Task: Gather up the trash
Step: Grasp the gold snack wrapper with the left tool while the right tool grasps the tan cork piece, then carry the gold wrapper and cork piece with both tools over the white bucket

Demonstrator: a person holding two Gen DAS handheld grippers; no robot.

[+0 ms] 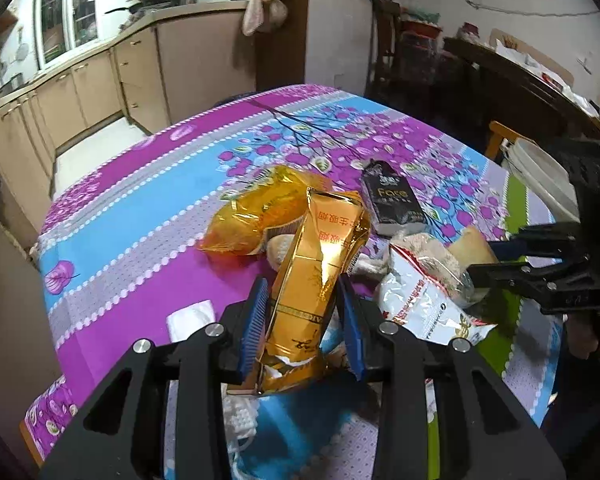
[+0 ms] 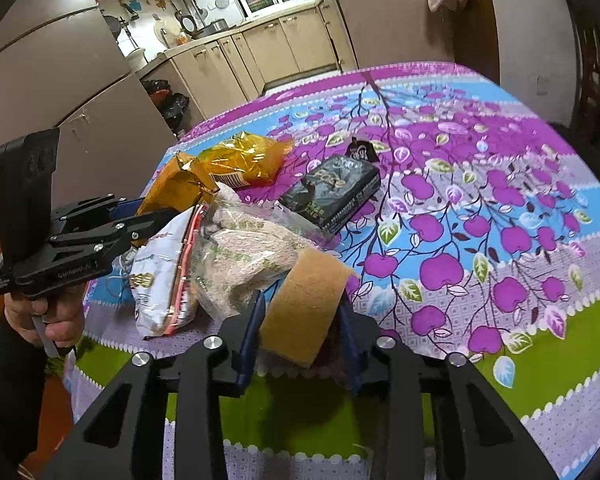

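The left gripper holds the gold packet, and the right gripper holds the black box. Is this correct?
Not quite. The left gripper does hold the gold packet, but the right gripper holds a tan sponge. The right wrist view shows the black box lying free on the table.

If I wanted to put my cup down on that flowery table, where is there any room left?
The far half of the tablecloth, beyond the black box, is bare, and so is the right side with the printed purple fruit. It is crowded near the front left: gold wrapper, orange bag, white packet, and sponge lie there with both claws.
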